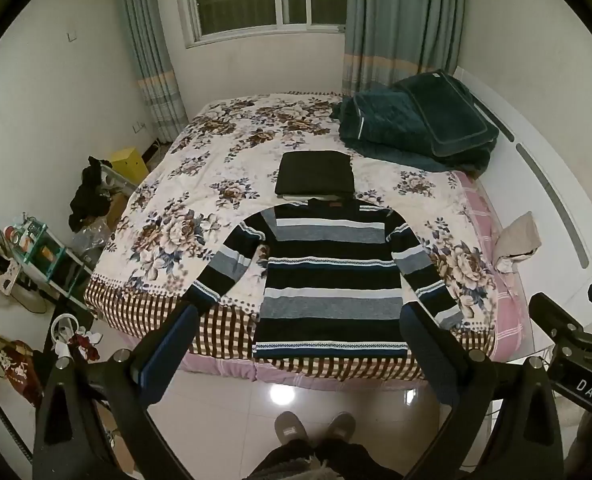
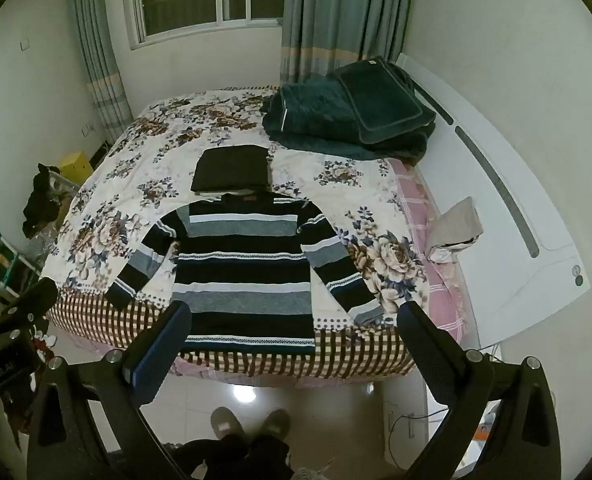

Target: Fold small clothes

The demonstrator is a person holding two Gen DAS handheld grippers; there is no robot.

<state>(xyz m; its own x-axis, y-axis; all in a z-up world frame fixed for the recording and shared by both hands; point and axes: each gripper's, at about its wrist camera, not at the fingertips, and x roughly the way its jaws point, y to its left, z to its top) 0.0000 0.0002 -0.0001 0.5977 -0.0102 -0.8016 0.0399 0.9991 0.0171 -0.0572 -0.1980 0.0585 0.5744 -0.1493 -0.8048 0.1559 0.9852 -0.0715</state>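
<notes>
A striped sweater (image 1: 329, 276), navy, grey and white, lies flat on the bed with both sleeves spread out and its hem at the near edge. It also shows in the right wrist view (image 2: 244, 276). A folded dark garment (image 1: 315, 178) lies just beyond its collar, also in the right wrist view (image 2: 232, 168). My left gripper (image 1: 299, 316) is open and empty, held above the floor in front of the hem. My right gripper (image 2: 294, 314) is open and empty, in front of the hem's right side.
A heap of dark green quilt and pillows (image 1: 415, 124) sits at the far right of the floral bed cover (image 1: 200, 184). A beige cloth (image 1: 515, 240) lies on the white headboard. Clutter and a rack (image 1: 44, 256) stand on the left floor. My slippers (image 1: 315, 428) stand below.
</notes>
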